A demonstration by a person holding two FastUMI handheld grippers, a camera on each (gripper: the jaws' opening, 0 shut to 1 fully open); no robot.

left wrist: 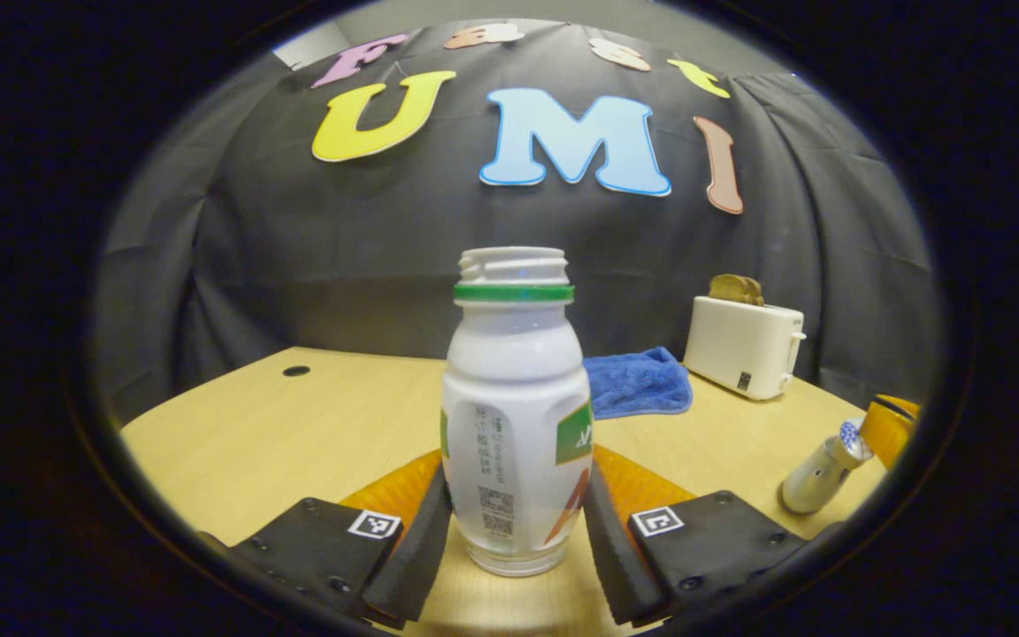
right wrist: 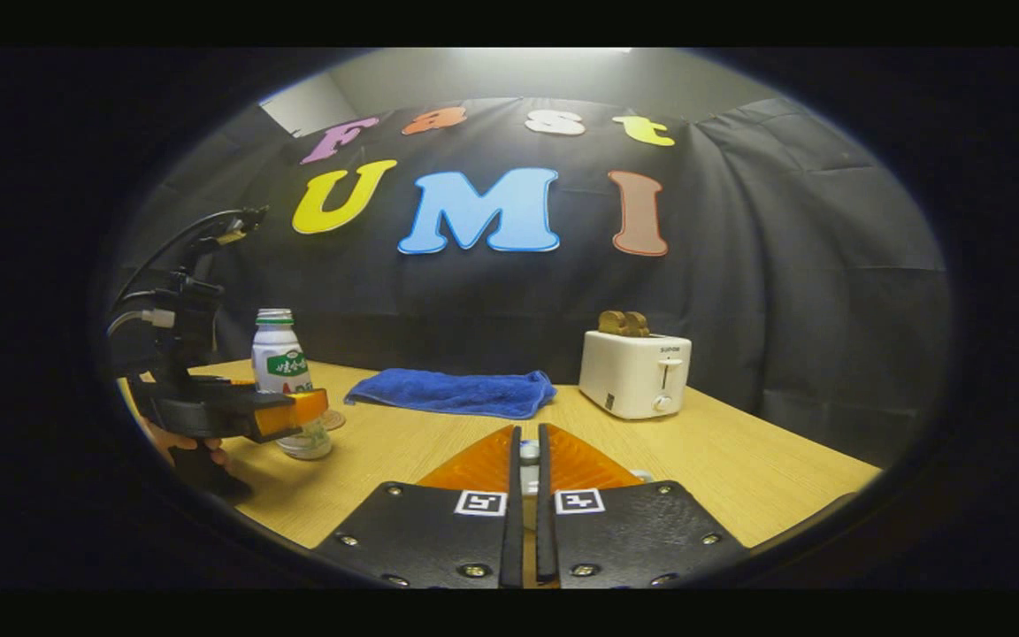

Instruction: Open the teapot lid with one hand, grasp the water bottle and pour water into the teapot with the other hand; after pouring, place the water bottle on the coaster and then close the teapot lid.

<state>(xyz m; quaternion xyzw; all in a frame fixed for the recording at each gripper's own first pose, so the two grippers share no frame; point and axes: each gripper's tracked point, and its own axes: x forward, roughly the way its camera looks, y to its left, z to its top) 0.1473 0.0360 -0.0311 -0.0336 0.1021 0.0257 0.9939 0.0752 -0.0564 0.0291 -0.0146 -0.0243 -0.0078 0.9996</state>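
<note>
Left tool closing in on the water bottle, right tool pinched nearly shut on something small.

My left tool [left wrist: 517, 531] stands wide, its fingers [left wrist: 425, 531] flanking the uncapped water bottle [left wrist: 514, 416] low on its body; whether they touch it I cannot tell. The bottle stands upright on the counter [left wrist: 297, 425]. I judge I should squeeze evenly and lift straight, since the open mouth would spill on any tilt. My right tool [right wrist: 527, 460] is narrow, a small pale piece between its fingers, perhaps the lid's knob. Beyond lie a blue cloth [right wrist: 452, 391] and a toaster [right wrist: 635, 373].
</note>
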